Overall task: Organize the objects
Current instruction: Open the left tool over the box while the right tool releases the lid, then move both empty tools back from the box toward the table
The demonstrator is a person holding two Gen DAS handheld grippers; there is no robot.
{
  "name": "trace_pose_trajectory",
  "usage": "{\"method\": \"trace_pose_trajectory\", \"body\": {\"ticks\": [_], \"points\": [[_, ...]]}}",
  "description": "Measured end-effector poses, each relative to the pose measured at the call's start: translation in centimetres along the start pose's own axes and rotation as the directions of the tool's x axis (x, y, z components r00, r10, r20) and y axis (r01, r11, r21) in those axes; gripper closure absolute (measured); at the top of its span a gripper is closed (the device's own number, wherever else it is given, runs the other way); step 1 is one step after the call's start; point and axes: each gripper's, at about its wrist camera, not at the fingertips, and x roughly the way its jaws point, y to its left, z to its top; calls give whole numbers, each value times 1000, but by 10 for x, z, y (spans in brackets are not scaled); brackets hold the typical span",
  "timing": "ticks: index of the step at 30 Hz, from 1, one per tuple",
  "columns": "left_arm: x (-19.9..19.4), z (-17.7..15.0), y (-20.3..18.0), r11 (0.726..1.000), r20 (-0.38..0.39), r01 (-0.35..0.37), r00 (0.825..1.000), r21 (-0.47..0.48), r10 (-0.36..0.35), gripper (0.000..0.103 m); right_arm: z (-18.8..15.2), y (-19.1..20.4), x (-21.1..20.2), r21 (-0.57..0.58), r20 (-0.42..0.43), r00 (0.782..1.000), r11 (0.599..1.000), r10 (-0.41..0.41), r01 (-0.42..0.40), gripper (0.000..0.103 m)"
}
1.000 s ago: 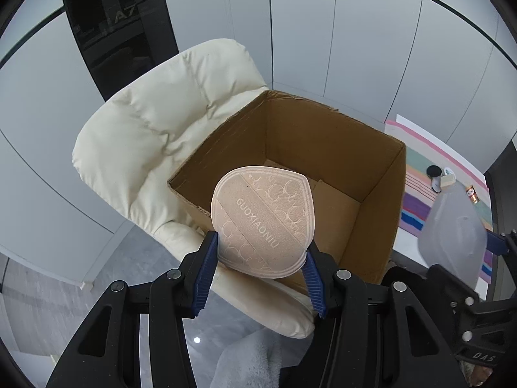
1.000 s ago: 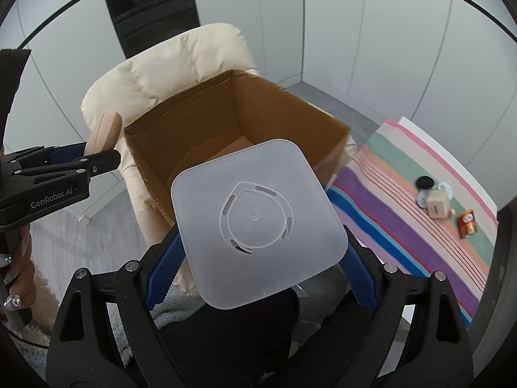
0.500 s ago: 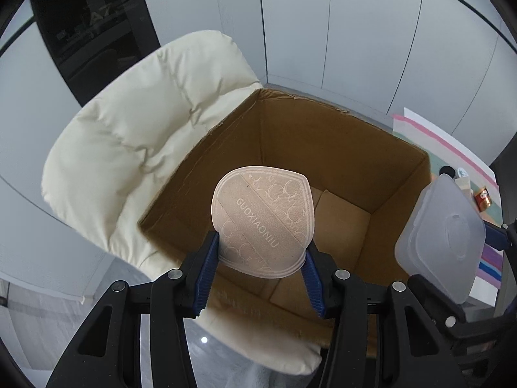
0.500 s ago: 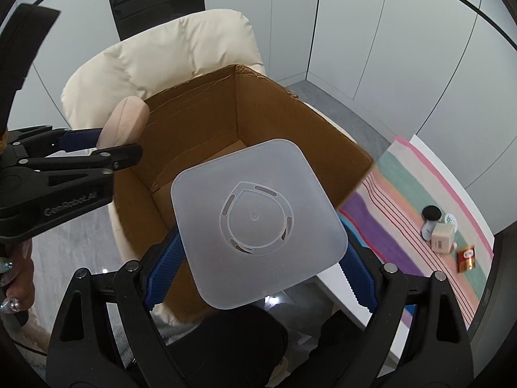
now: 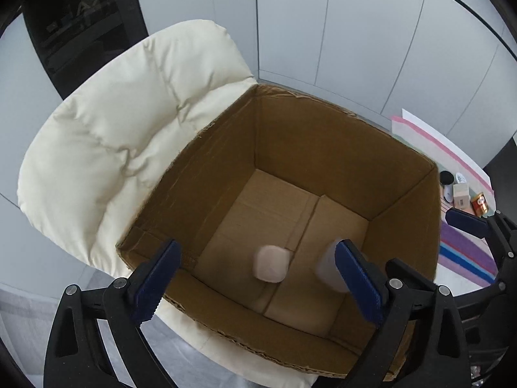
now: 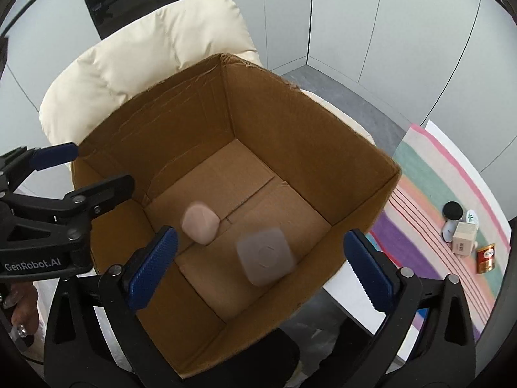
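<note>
Left wrist view: the left gripper (image 5: 255, 278) hangs over the cardboard box (image 5: 326, 148) on the cream chair (image 5: 129, 135), its jaws opening with nothing between them. The pink pad (image 5: 269, 263) is a blur low inside the box, seemingly mid-fall.

Right wrist view: the right gripper (image 6: 258, 265) also has its jaws opening and empty. The frosted lid (image 6: 265, 257) is inside the box beside the pad, blurred too. This is the release step. Next, probably fetch the small items (image 6: 465, 239) on the striped cloth (image 6: 420, 220), which calls for pulling both grippers clear of the box walls first.
</note>
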Motion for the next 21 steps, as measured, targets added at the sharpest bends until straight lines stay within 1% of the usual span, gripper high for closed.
{"method": "trace_pose_trajectory", "body": {"ticks": [4, 10, 12, 21], "points": [[3, 0, 7, 999, -20, 24, 999, -22, -24, 6, 2, -3, 1, 9, 7, 1000, 1000, -8, 8, 0], [2, -3, 9, 999, -39, 31, 999, -31, -33, 6, 2, -5, 0, 28, 2, 1000, 1000, -8, 8, 0], [-1, -2, 9, 999, -33, 41, 999, -30, -42, 6, 1, -5, -2, 34, 4, 1000, 999, -13, 12, 0], [-15, -3, 12, 999, -11, 41, 999, -29, -41, 6, -4, -11, -7, 76, -7, 999, 997, -33, 33, 0]]}}
